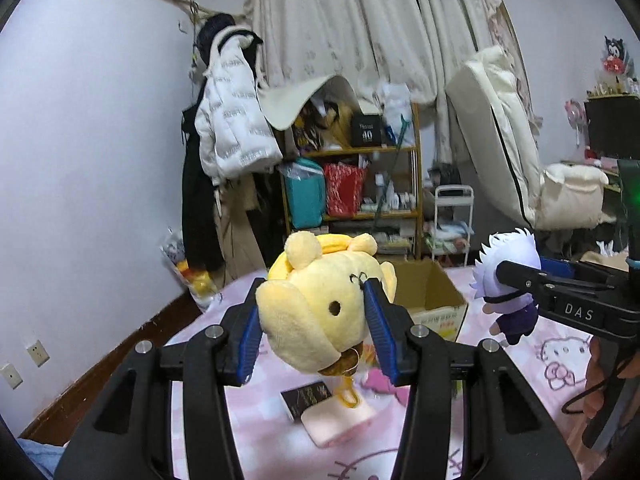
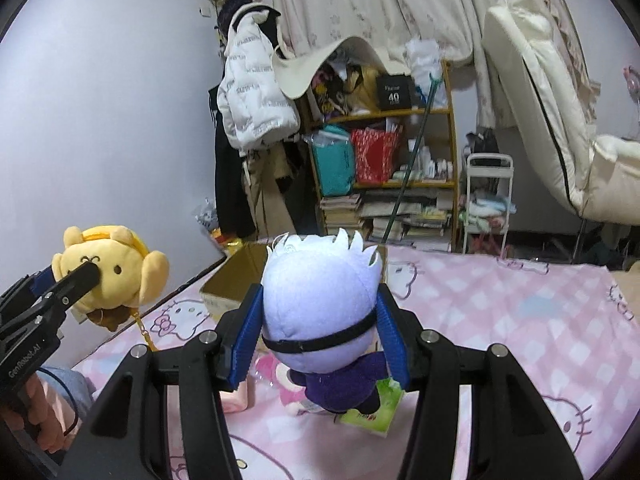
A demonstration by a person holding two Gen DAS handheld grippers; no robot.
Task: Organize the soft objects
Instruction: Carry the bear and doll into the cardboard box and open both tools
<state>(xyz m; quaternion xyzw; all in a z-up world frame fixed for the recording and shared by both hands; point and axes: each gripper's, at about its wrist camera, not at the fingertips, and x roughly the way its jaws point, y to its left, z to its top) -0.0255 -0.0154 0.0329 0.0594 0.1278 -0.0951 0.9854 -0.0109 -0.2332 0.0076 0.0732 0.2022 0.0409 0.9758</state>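
My left tool [image 1: 316,316] is clamped on the yellow dog plush [image 1: 316,300], its blue pads pressed into the cheeks. My right tool [image 2: 316,320] grips the white-haired doll [image 2: 320,300] by its round head, with the purple body hanging free below. Both toys are lifted clear of the bed [image 2: 500,320].

The open cardboard box [image 1: 432,292] sits at the bed's far left corner, right by the edge next to the wall. I take it to be where these go.

My worry is the doll. Its head is smooth and rounded, so it could squirt out of the pads if I swing fast. The dog's dangling gold chain [image 1: 348,396] could snag on the box flap or on the small things lying under it: a dark card [image 1: 306,398] and a pink pad [image 1: 336,420]. The two tools are near each other, so bringing both to the box together risks a bump.

There is open room to the right, where the pink sheet is bare. The left edge drops straight to the floor.
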